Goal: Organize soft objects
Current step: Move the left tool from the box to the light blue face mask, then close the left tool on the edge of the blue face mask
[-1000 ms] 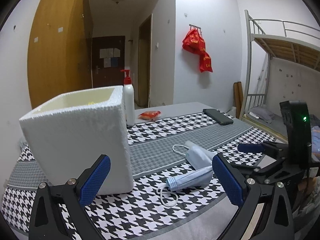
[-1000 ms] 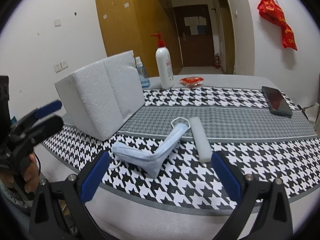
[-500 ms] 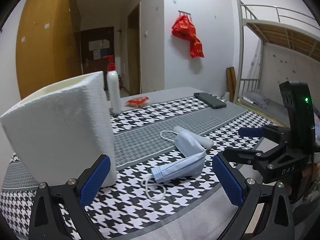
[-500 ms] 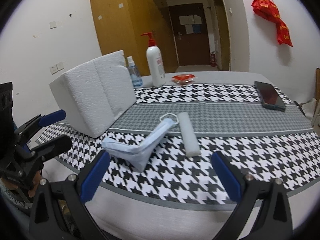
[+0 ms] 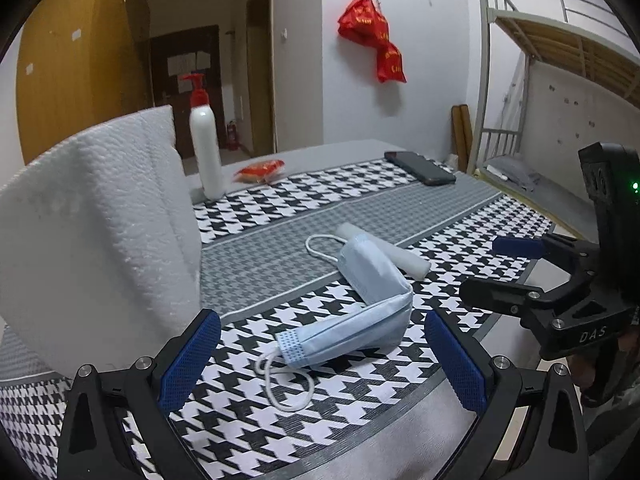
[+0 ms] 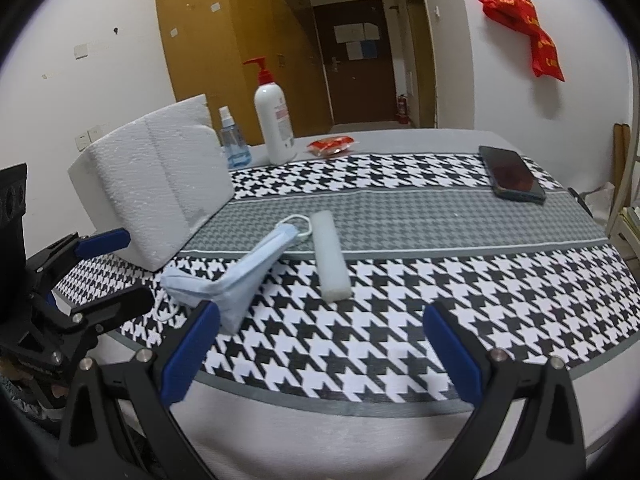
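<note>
A light blue face mask (image 5: pixel 360 312) lies crumpled on the houndstooth tablecloth, its ear loop trailing toward me; it also shows in the right wrist view (image 6: pixel 240 276). A white foam stick (image 5: pixel 384 250) lies just behind it, also visible in the right wrist view (image 6: pixel 330 254). A white foam box (image 5: pixel 92 232) stands at the left, seen too in the right wrist view (image 6: pixel 156 184). My left gripper (image 5: pixel 322 364) is open, low over the table edge, with the mask just ahead between its fingers. My right gripper (image 6: pixel 320 354) is open and empty near the front edge, right of the mask.
A white pump bottle (image 6: pixel 274 124), a small spray bottle (image 6: pixel 232 140) and a red packet (image 6: pixel 332 145) stand at the back. A black phone (image 6: pixel 512 174) lies at the back right. A bunk bed frame (image 5: pixel 532 40) stands to the right.
My left gripper has dropped lower and moved in toward the mask, which now sits larger between its fingers. My right gripper has shifted a little forward. Both stay open.
</note>
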Demonstrator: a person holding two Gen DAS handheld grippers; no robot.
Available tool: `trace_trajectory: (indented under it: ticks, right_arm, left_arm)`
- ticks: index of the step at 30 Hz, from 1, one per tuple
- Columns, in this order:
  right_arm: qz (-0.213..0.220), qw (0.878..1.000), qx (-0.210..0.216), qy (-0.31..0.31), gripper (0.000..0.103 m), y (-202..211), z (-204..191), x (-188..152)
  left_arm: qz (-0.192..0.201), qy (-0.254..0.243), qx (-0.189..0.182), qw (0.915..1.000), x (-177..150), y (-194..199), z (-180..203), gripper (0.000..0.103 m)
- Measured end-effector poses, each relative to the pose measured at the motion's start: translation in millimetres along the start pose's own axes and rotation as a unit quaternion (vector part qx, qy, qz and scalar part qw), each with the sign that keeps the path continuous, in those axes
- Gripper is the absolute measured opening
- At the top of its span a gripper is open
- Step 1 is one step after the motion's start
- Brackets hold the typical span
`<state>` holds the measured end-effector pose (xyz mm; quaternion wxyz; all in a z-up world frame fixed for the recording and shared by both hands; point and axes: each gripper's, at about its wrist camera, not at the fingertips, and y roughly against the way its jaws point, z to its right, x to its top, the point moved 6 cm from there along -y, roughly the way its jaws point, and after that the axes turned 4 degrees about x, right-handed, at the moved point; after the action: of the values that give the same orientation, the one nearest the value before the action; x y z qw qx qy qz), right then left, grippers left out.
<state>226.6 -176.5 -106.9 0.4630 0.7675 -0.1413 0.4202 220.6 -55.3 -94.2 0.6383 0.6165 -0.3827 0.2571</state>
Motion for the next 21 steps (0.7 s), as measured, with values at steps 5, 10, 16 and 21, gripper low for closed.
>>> trace_trajectory:
  ticks: [5, 10, 16, 21]
  right_arm:
    - [-0.010, 1.000, 0.001, -0.003, 0.102, -7.1, 5.3, -2.7]
    - [-0.009, 1.000, -0.006, -0.013, 0.102, -8.9, 13.6, -1.6]
    - [-0.013, 0.999, -0.020, -0.034, 0.102, -5.3, 29.7, -3.7]
    - [-0.010, 0.999, -0.026, -0.041, 0.102, -2.2, 36.7, -4.8]
  left_arm:
    - [-0.014, -0.009, -0.007, 0.9998, 0.2, -10.5, 7.1, 0.102]
    - [-0.034, -0.012, -0.018, 0.9992, 3.0, -20.3, 14.8, 0.102]
    - [-0.056, -0.005, -0.018, 0.9983, 5.3, -35.0, 21.9, 0.102]
    - [-0.071, 0.010, -0.007, 0.9974, 3.3, -45.2, 19.4, 0.100]
